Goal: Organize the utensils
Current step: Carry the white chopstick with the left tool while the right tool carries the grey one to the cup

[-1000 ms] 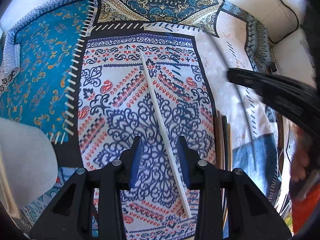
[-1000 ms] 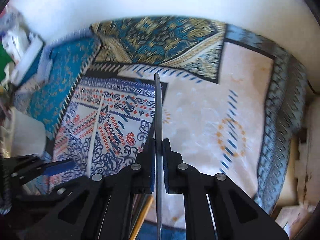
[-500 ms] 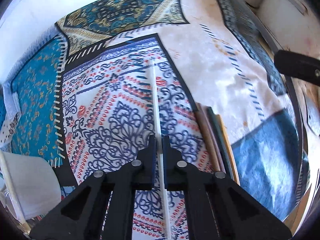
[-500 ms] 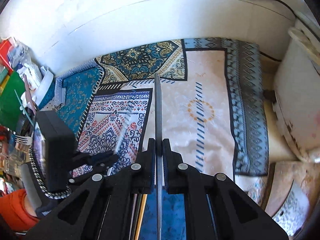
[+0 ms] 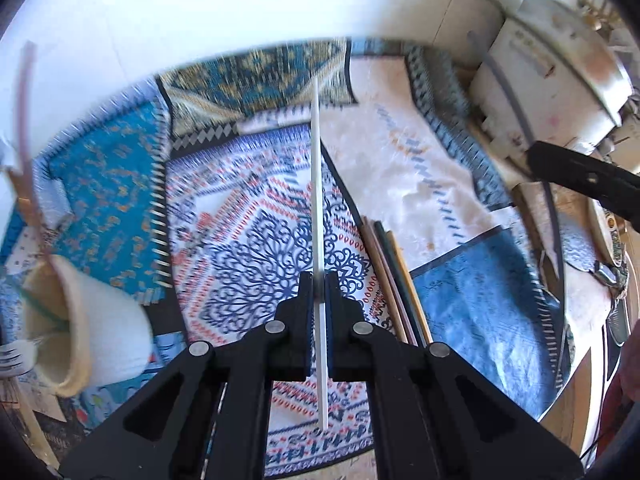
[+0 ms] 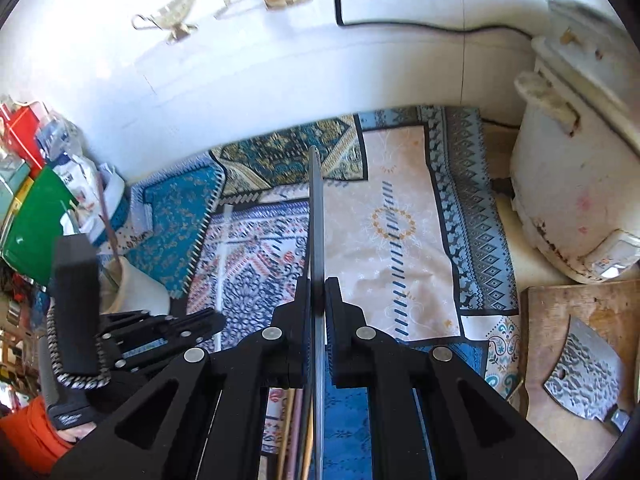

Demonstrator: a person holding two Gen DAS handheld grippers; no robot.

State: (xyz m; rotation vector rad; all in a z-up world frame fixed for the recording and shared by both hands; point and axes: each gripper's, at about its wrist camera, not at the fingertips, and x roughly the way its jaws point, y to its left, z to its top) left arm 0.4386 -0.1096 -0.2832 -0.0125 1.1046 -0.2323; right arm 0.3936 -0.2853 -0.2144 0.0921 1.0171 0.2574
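At the far left of the left wrist view a cream ceramic utensil holder [image 5: 86, 320] stands on the patchwork patterned cloth [image 5: 420, 184] that covers the worktop. A green stick and a pale fork show at its mouth, and a brownish stick [image 5: 24, 120] rises from about there, blurred. In the middle, the left claw [image 5: 318, 284] is clenched on a long white chopstick [image 5: 316, 184], which runs straight up between its blue-lined fingers [image 5: 306, 312] and pokes out a little way behind them, clear of the cloth. Just to the right of the claw a small bunch of loose coloured sticks [image 5: 390, 276], pinkish, dark green and yellow-brown, lies side by side on the cloth. Farther right stands a white appliance [image 5: 548, 80], with the black tip of the other tool [image 5: 584, 180] in front of it.

In the right wrist view the left tool shows at the left edge, with the same cream holder behind it and an orange sleeve [image 6: 28, 432] below. In the centre the right claw [image 6: 317, 288] is clamped on a long dark grey chopstick [image 6: 316, 216], which points away over the cloth. To the right sits the white appliance, and below it a wooden cutting board [image 6: 560, 320] carries a hammered-steel cleaver blade [image 6: 584, 372].
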